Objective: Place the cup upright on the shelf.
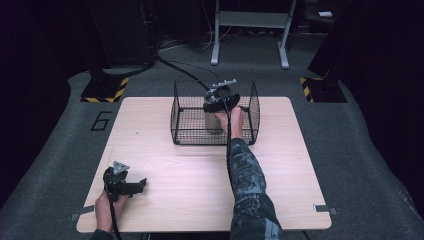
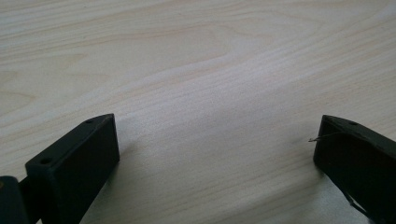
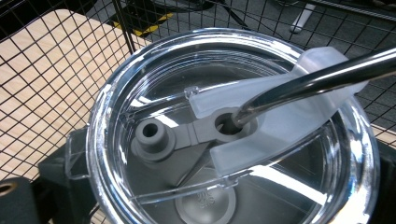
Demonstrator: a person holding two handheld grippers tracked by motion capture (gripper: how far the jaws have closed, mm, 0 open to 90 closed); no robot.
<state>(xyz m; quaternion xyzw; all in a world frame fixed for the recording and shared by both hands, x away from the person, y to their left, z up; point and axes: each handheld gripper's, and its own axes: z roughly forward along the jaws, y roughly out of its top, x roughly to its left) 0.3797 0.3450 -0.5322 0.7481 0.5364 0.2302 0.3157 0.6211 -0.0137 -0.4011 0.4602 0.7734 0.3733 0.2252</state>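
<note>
A grey tumbler (image 1: pixel 214 123) stands inside a black wire basket (image 1: pixel 174 107) at the far middle of the wooden table (image 1: pixel 200 185). My right gripper (image 1: pixel 220 106) reaches into the basket from above and is shut on the tumbler. In the right gripper view the tumbler's clear lid (image 3: pixel 154 79) sits between the jaws, with a metal straw (image 3: pixel 317 74) through its hole. My left gripper (image 1: pixel 141 185) rests near the table's front left corner. It is open (image 2: pixel 217 123) over bare wood, with nothing between its jaws.
The basket's wire walls (image 3: pixel 51 70) closely surround the tumbler. Black and yellow floor plates (image 1: pixel 105 90) lie beyond the table's far corners. A grey stand (image 1: pixel 250 30) is at the back. A cable (image 1: pixel 180 70) runs across the floor to the basket.
</note>
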